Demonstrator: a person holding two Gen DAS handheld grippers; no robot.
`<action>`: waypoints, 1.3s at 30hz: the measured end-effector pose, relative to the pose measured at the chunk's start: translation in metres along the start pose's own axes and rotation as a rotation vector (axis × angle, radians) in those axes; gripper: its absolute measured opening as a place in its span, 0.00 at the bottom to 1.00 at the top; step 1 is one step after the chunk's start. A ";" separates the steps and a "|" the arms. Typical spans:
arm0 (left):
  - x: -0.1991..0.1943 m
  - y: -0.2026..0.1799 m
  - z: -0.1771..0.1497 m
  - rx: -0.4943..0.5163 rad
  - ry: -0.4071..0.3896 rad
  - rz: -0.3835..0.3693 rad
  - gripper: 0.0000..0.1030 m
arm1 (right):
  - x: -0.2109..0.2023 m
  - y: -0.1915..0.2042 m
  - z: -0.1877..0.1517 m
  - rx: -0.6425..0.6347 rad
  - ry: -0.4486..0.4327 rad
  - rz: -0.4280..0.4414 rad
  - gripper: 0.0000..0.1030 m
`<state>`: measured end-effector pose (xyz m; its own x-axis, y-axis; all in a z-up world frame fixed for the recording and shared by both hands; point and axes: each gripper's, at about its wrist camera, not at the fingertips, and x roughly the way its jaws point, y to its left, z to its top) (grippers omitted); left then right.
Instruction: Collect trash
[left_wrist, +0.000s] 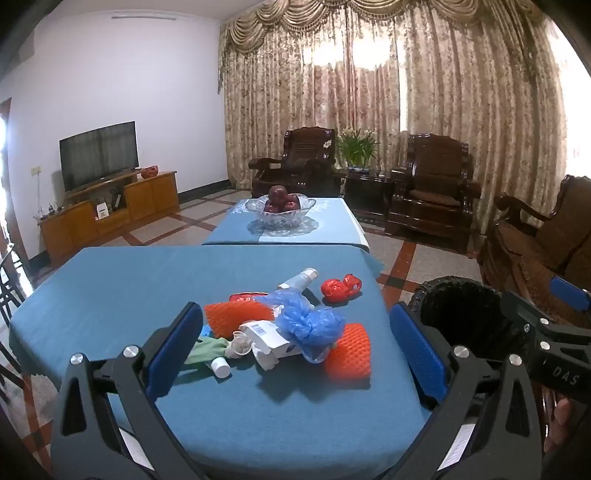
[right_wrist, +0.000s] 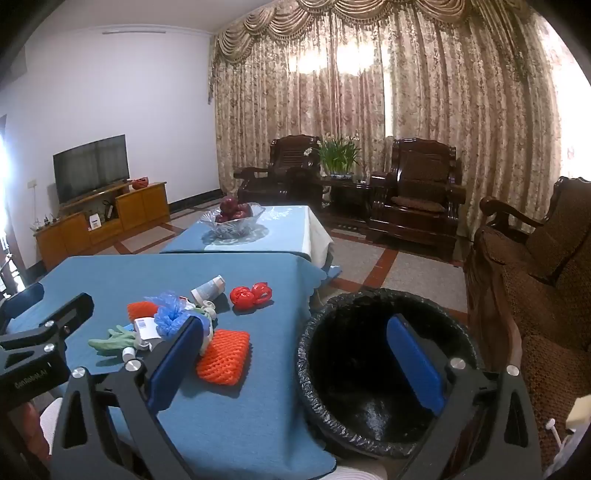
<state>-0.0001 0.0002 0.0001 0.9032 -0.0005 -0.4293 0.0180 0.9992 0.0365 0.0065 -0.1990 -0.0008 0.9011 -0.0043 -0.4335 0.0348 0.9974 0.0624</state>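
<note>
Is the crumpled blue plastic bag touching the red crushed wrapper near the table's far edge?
Apart. In the left wrist view, bare blue tablecloth shows between the crumpled blue plastic bag and the red crushed wrapper; the right wrist view shows the same gap.

Daylight is diffused through the patterned curtains (left_wrist: 388, 92), blown out in patches at top centre of both views. Further glare is seen at the left edge. The room is moderately lit, with a bluish cast. Soft shadows are thrown toward the camera under the trash pile (left_wrist: 280, 325). Strong fisheye bending and dark vignetted corners are present; focus is slightly soft throughout.
</note>
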 end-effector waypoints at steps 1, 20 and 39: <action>0.000 0.000 0.000 -0.001 0.000 -0.001 0.95 | 0.000 0.000 0.000 0.000 0.000 0.000 0.94; -0.001 0.000 0.000 0.002 -0.004 0.000 0.95 | 0.000 0.000 0.000 0.003 -0.002 0.001 0.94; 0.004 0.005 0.003 0.000 0.000 0.001 0.95 | 0.000 0.000 0.000 0.002 0.000 0.001 0.94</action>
<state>0.0047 0.0053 0.0011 0.9033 0.0002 -0.4289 0.0172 0.9992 0.0368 0.0065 -0.1987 -0.0009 0.9013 -0.0035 -0.4332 0.0350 0.9973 0.0647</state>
